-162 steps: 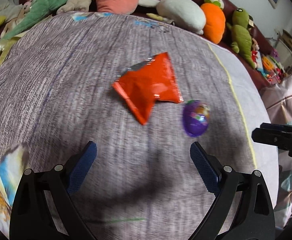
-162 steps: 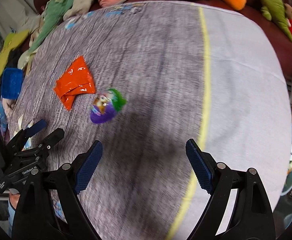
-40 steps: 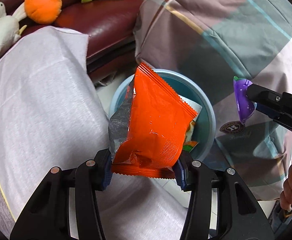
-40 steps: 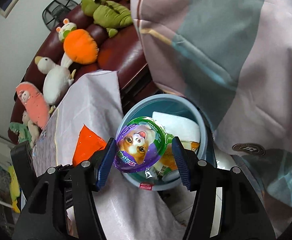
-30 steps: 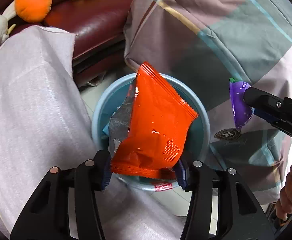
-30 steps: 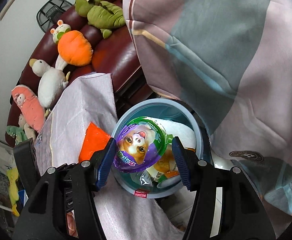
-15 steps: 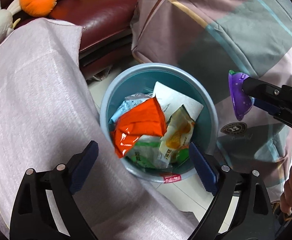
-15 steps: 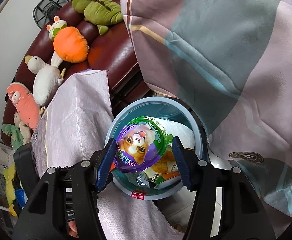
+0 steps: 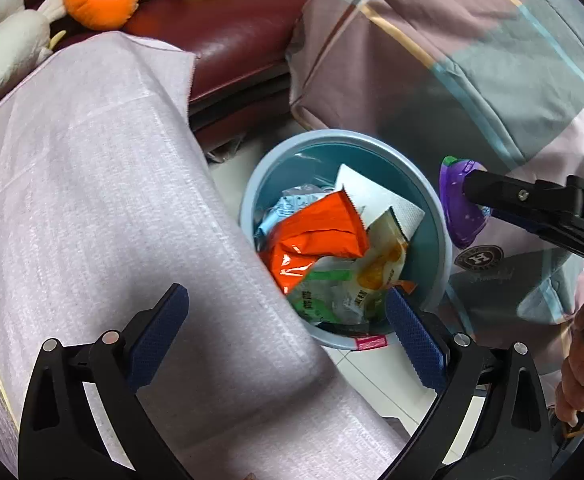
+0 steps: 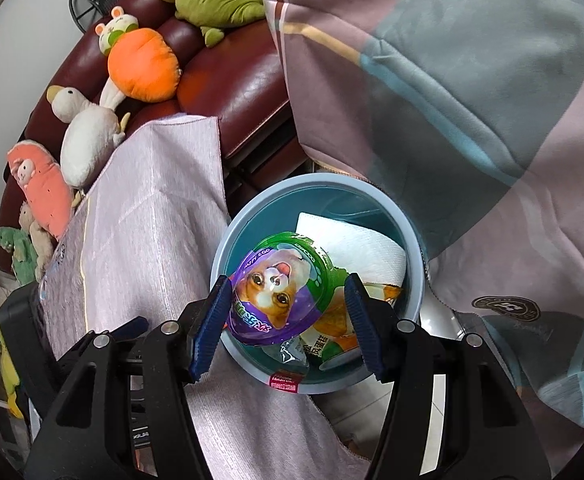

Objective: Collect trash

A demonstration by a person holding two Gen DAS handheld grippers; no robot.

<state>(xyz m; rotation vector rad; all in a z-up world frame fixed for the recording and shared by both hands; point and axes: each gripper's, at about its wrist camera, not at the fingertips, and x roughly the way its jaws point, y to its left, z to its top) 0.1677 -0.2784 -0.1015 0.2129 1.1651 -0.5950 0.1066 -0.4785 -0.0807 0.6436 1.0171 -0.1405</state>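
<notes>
- Left gripper: jaws just opened to full spread, nothing between them; poised above the near rim of the bin, table edge under the left finger.
- Tablecloth: pale woven cloth, left of and below the left gripper, draped over the table edge beside the bin.
- Orange wrapper: released; lying crumpled on top of the other litter inside the bin, just ahead of the open jaws.
- Bin: round blue tub on the floor, between table and patterned blanket; holding a white paper sheet, green and yellow packets, a pale blue wrapper.
- Egg-shaped toy package: purple and green, dog print; clamped between the pads of the right gripper, directly over the bin's mouth.
- Right hand: partly visible at the frame edge, on the gripper handle.
- Step in hand, as judged: first piece deposited; second piece held over the bin, not yet dropped.
- Next move, as judged: parting of the right jaws while centred over the opening, so the egg falls inside and not onto the rim or floor.
- Hidden or unclear: bin's near wall cut off by cloth and fingers; bin bottom buried under litter; small red label on the rim unreadable; remaining trash on the table out of view.
</notes>
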